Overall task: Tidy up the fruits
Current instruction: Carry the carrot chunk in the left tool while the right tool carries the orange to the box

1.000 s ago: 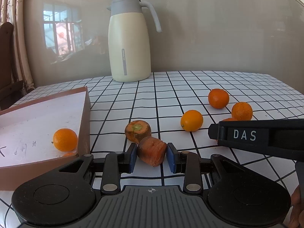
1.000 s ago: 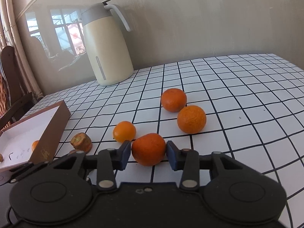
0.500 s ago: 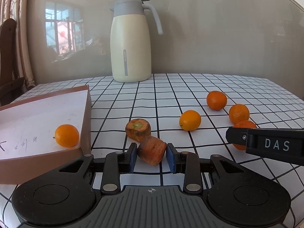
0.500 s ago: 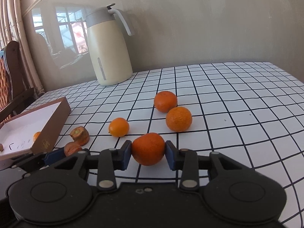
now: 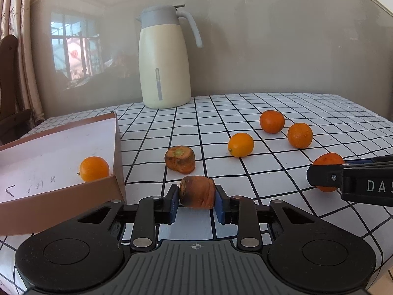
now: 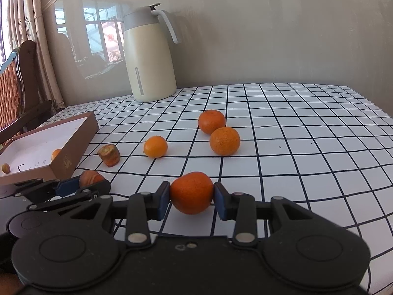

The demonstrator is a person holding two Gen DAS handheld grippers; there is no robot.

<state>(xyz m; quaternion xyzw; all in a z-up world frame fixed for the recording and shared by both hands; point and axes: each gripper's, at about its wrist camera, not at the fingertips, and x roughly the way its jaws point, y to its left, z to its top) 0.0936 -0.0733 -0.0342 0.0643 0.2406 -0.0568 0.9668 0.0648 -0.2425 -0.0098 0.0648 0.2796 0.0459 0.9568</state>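
A carrot stub (image 5: 196, 191) is clamped between the blue pads of the left gripper (image 5: 196, 200), whose jaws have just been closing onto it, and an orange (image 6: 192, 192) is pinched between the pads of the right gripper (image 6: 192, 198); both appear lifted just clear of the checked table (image 6: 307, 135). The brown box (image 5: 59, 147), with one small orange (image 5: 94, 169) already inside, is seen ahead and to the left of the left gripper. A second carrot stub (image 5: 180, 159) lies just beyond the left fingertips, and three more oranges (image 5: 240, 144) rest further ahead and to the right. The likeliest failure is judged to be a slip: the orange is round and held only at its sides, so it could be squeezed out during the carry. A collision between the grippers is also possible, since they are held near each other. The box wall could be clipped by the stub if it is carried too low.
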